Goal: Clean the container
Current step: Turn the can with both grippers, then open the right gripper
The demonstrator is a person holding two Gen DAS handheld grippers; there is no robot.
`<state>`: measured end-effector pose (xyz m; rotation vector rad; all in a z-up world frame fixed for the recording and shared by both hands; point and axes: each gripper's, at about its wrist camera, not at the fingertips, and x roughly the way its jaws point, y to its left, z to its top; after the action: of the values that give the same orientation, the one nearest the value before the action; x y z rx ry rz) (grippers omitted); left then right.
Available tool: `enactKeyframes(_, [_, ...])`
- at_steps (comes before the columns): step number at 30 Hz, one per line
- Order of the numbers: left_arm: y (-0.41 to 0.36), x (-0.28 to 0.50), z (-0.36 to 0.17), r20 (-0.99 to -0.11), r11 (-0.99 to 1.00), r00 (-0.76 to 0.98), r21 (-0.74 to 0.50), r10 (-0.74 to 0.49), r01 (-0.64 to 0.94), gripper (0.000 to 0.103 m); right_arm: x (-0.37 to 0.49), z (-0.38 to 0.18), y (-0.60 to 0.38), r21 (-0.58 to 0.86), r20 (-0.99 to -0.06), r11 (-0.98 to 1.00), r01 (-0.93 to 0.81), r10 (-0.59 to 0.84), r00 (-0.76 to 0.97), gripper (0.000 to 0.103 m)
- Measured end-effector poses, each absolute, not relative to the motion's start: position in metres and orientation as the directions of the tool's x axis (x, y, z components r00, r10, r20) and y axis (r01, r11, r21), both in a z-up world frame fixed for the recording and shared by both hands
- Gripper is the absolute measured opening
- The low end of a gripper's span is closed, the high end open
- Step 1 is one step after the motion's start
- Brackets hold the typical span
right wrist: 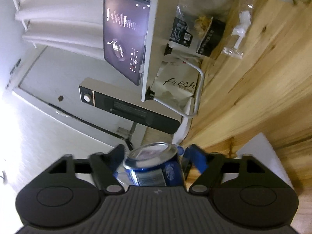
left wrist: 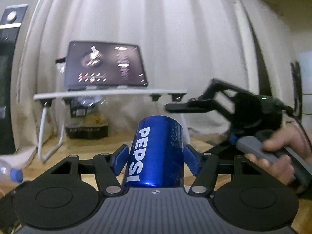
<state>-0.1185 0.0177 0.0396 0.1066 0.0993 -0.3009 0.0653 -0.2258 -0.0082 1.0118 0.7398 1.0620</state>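
Observation:
A blue Pepsi can (left wrist: 156,152) sits between the blue pads of my left gripper (left wrist: 156,156), which is shut on it and holds it above the wooden table (left wrist: 81,152). My right gripper (left wrist: 175,108) shows at the right of the left wrist view, held by a hand, its fingers hovering just above and beyond the can's far end. In the right wrist view the can's silver end (right wrist: 152,152) lies between the fingers of my right gripper (right wrist: 156,156). The fingers stand wider than the can and do not grip it. This view is rolled sideways.
A tablet (left wrist: 105,64) stands on a white wire-legged shelf (left wrist: 109,94) at the back, with snack bags (right wrist: 202,29) and a "fresh bread" bag (right wrist: 175,85) under it. A clear bottle with a blue cap (left wrist: 15,173) lies at the left. A white curtain (left wrist: 175,39) hangs behind.

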Motion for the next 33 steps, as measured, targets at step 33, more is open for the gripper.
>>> enactKeyframes(33, [0.056,-0.094,0.046,-0.262,0.973,0.938,-0.082,-0.228,0.214,0.067,0.024,0.029,-0.211,0.592,-0.282,0.497,-0.635,0.865,0.414,0.078])
